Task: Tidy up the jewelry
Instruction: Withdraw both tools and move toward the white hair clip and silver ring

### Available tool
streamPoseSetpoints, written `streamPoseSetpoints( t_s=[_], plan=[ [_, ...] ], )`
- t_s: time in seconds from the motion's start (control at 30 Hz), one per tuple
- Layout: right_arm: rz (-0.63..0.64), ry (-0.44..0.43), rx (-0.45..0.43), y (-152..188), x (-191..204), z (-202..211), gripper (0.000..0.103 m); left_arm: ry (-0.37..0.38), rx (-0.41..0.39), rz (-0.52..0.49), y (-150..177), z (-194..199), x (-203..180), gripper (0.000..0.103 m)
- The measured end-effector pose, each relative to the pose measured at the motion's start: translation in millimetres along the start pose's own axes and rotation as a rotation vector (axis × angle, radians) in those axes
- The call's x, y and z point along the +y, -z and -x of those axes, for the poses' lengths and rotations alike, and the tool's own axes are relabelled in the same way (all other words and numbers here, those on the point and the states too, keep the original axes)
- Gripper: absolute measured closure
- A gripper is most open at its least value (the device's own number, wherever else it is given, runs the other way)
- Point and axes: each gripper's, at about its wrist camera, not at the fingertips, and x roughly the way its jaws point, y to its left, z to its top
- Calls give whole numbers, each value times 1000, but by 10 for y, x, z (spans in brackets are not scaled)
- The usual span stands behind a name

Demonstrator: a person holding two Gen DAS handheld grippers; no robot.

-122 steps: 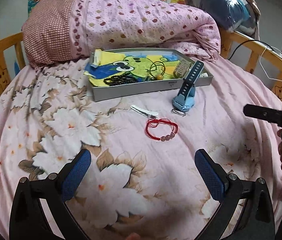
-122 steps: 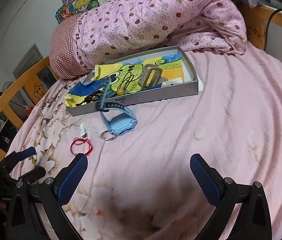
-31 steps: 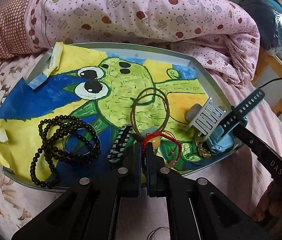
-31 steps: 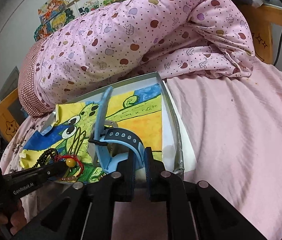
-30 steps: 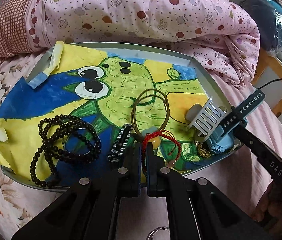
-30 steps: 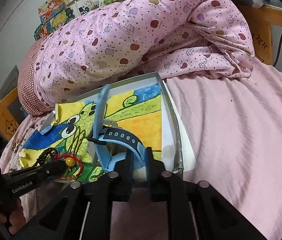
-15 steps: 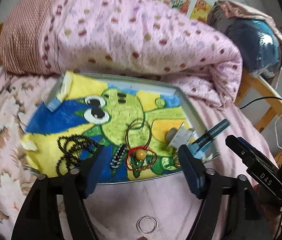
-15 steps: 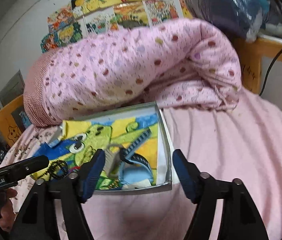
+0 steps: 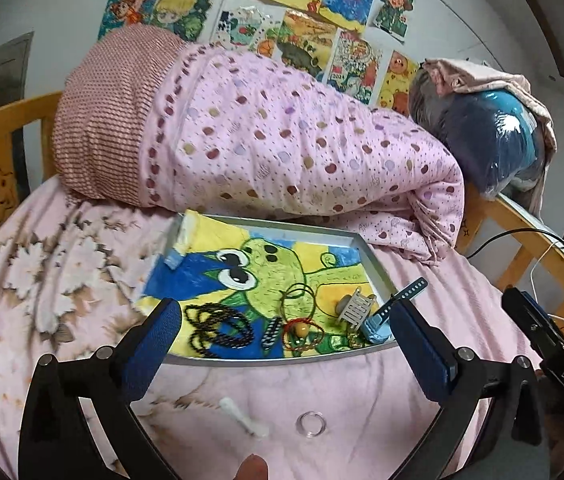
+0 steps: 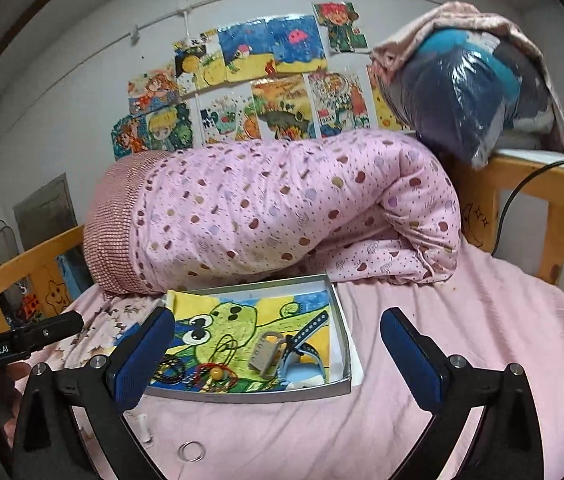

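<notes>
Both the left gripper (image 9: 284, 354) and right gripper (image 10: 277, 354) are hanging released and empty, having just been opening; the tray (image 9: 374, 270) is lying beyond the fingers. The ring (image 9: 310, 424) and white clip (image 9: 241, 422) below risk being overlooked or knocked into the bedding.

"DAS" on right hand-held gripper (image 9: 538, 344); "GenRobot.AI" on left hand-held gripper (image 10: 21, 340).

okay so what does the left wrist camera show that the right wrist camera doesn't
Only the left wrist view clearly shows the black bead necklace and the right gripper's side. Only the right wrist view shows the left gripper's labelled body. Both share the grey tray with the frog drawing, blue watch, silver ring and white clip.
</notes>
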Motion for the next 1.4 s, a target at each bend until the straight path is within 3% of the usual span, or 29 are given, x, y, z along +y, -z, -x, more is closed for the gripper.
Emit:
streamPoseSetpoints(
  t_s=[0.3, 0.6, 1.03, 1.27, 1.4],
  plan=[
    [27, -28, -1, 104, 300, 429, 0, -30, -55, -31, 136, 557, 142, 1],
    [52, -55, 73, 263, 474, 552, 0, -57, -32, -75, 414, 820, 305, 1],
    [145, -79, 368, 848, 481, 44, 0, -93, 144, -156, 980, 631, 585, 1],
    [279, -126, 445, 1040, 511, -228, 0, -77, 231, -116, 1098, 401, 623, 1],
    [288, -159, 459, 1078, 481, -372, 0, -54, 243, -110, 1062, 296, 582, 1]
  ],
)
